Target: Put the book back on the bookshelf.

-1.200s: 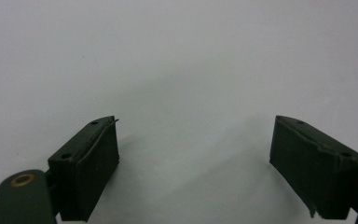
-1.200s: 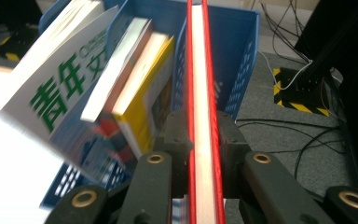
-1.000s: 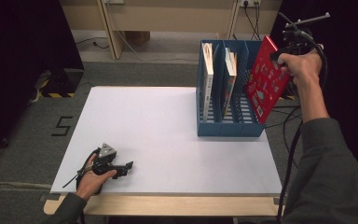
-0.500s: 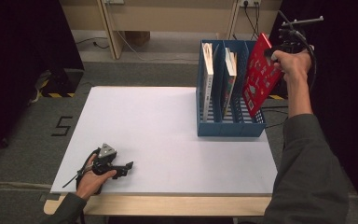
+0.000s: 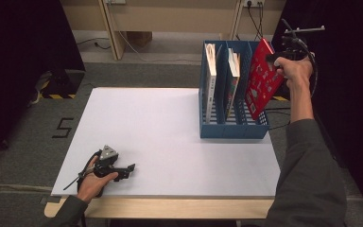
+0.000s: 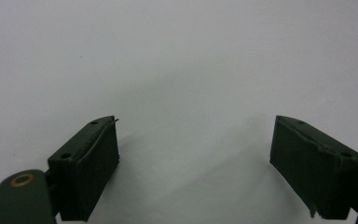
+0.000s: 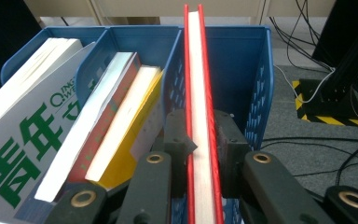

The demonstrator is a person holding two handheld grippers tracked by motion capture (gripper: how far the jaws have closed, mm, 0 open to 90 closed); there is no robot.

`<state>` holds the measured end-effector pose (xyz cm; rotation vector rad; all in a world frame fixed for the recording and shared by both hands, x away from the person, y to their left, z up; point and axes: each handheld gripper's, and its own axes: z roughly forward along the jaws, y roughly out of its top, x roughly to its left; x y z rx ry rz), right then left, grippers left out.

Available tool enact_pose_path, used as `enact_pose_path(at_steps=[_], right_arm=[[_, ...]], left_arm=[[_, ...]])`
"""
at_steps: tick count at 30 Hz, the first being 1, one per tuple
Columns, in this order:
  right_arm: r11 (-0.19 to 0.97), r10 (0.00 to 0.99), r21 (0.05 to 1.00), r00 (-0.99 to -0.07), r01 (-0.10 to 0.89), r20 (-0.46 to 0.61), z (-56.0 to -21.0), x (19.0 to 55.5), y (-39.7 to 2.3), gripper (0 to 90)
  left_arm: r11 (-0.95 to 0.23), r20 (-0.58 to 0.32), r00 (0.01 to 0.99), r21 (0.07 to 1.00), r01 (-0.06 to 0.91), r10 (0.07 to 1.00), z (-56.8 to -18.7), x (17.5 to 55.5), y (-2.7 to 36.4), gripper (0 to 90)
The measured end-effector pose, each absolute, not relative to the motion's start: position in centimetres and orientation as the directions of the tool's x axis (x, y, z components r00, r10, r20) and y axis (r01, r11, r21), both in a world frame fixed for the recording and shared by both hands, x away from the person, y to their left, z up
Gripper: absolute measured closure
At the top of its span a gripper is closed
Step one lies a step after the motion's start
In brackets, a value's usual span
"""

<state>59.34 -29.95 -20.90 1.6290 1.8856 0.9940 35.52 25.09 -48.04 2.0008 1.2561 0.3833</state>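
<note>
white table [image 5: 170, 137] – blue rack [image 5: 234, 130] holds books [image 5: 211, 80]; right jaws clench red book [image 5: 262, 80], left jaws released

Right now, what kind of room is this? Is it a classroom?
More likely a lab or test room set up for recording, not a classroom. A bare white table stands between black curtains, loose cables run across the carpet, and black-and-yellow hazard tape marks an equipment base.
</note>
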Motion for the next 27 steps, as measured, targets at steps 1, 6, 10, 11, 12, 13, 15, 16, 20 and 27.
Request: enact_pose_path(at_steps=[1, 6, 10, 11, 12, 13, 15, 16, 20, 27], right_arm=[[0.037, 0.973, 0.764, -0.197, 0.644, 0.119, -21.0, 59.4, -30.0, 78.6], [0.045, 0.973, 0.762, -0.203, 0.646, 0.114, -22.0, 59.7, -29.9, 78.4], [0.038, 0.973, 0.757, -0.198, 0.652, 0.122, -22.8, 60.1, -30.0, 78.4], [0.025, 0.973, 0.758, -0.19, 0.652, 0.132, -23.2, 60.3, -30.1, 78.4], [0.016, 0.973, 0.756, -0.184, 0.654, 0.138, -23.3, 60.3, -30.1, 78.3], [0.007, 0.973, 0.754, -0.179, 0.656, 0.146, -23.6, 60.4, -30.2, 78.3], [0.011, 0.973, 0.75, -0.179, 0.661, 0.143, -24.1, 60.6, -30.2, 78.3], [0.011, 0.974, 0.748, -0.177, 0.663, 0.142, -24.3, 60.6, -30.1, 78.3], [-0.005, 0.976, 0.741, -0.16, 0.671, 0.151, -24.8, 61.0, -29.8, 78.2], [0.007, 0.978, 0.732, -0.158, 0.682, 0.138, -25.8, 61.6, -29.2, 77.8]], left_arm=[[-0.256, -0.125, 0.478, 0.715, 0.651, 0.869, -48.0, 35.5, 25.1, 14.6], [-0.256, -0.124, 0.478, 0.715, 0.651, 0.87, -48.0, 35.5, 25.1, 14.6], [-0.256, -0.124, 0.478, 0.714, 0.651, 0.87, -48.0, 35.5, 25.1, 14.6], [-0.256, -0.124, 0.478, 0.714, 0.651, 0.87, -48.0, 35.5, 25.1, 14.6], [-0.258, -0.122, 0.479, 0.714, 0.65, 0.869, -48.0, 35.5, 25.1, 14.6], [-0.258, -0.121, 0.479, 0.714, 0.65, 0.87, -48.0, 35.5, 25.0, 14.5], [-0.258, -0.121, 0.479, 0.714, 0.65, 0.87, -48.0, 35.5, 25.0, 14.6], [-0.258, -0.121, 0.479, 0.714, 0.65, 0.87, -48.0, 35.5, 25.0, 14.5], [-0.261, -0.118, 0.479, 0.713, 0.65, 0.87, -48.0, 35.5, 25.0, 14.6], [-0.262, -0.118, 0.479, 0.713, 0.65, 0.87, -48.0, 35.5, 25.0, 14.5]])
